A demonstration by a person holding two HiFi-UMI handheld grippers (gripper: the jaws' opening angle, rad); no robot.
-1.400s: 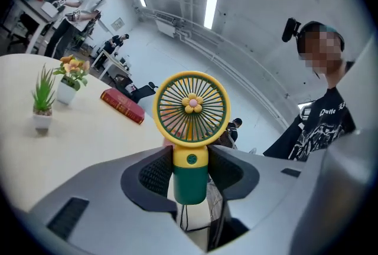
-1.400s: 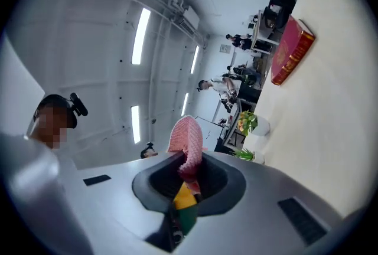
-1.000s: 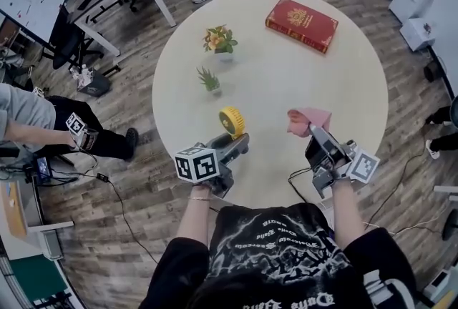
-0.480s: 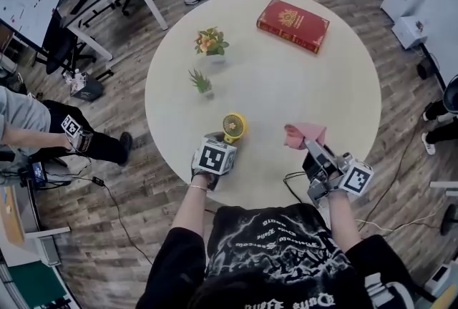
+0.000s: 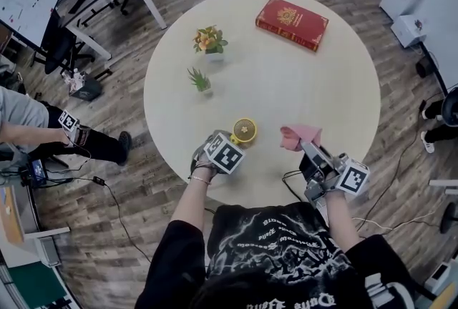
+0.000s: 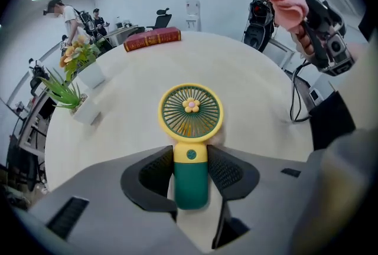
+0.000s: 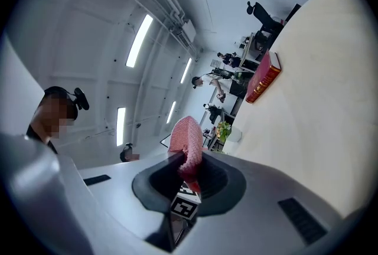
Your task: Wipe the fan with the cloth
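Note:
A small fan (image 5: 243,131) with a yellow round head and a green handle (image 6: 191,183) is at the near side of the round cream table (image 5: 300,79). My left gripper (image 5: 232,143) points steeply down and is shut on the handle; in the left gripper view the jaws (image 6: 191,165) press it from both sides and the fan's grille (image 6: 191,113) faces the camera. A pink cloth (image 5: 298,136) hangs bunched from my right gripper (image 5: 305,148), to the right of the fan and apart from it. In the right gripper view the cloth (image 7: 188,143) sticks up from the shut jaws.
A red book (image 5: 292,23) lies at the table's far right. A flowering pot (image 5: 209,41) and a small green plant (image 5: 201,80) stand at the left. A black cable (image 5: 290,182) hangs at the near edge. Desks, chairs and people surround the table.
My left gripper has dropped towards the table and rolled, so the fan's face, edge-on before, now turns upward. The right gripper with the cloth has sunk a little.

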